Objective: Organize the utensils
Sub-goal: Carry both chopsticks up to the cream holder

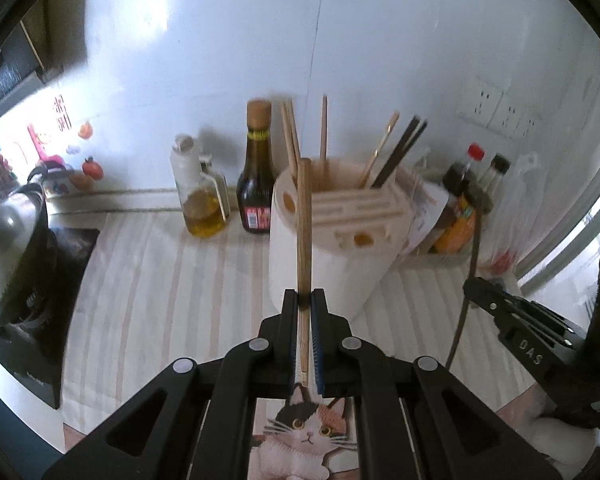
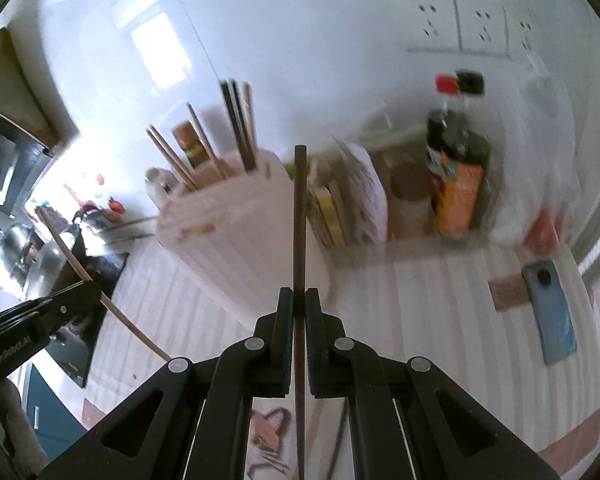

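A white utensil holder (image 1: 332, 240) stands on the striped counter with several wooden and dark chopsticks upright in its top slots; it also shows in the right wrist view (image 2: 236, 224). My left gripper (image 1: 305, 300) is shut on a light wooden chopstick (image 1: 303, 232), held upright just in front of the holder. My right gripper (image 2: 299, 300) is shut on a dark brown chopstick (image 2: 299, 216), held upright in front of the holder's right side. The right gripper (image 1: 512, 312) appears at the right of the left wrist view, the left gripper (image 2: 40, 320) at the left of the right wrist view.
An oil jar (image 1: 204, 208) and a dark sauce bottle (image 1: 256, 176) stand left of the holder by the white wall. Bottles and packets (image 2: 456, 176) crowd a tray to its right. A pot on a stove (image 1: 12, 248) is at the left. A phone (image 2: 552, 312) lies at the right.
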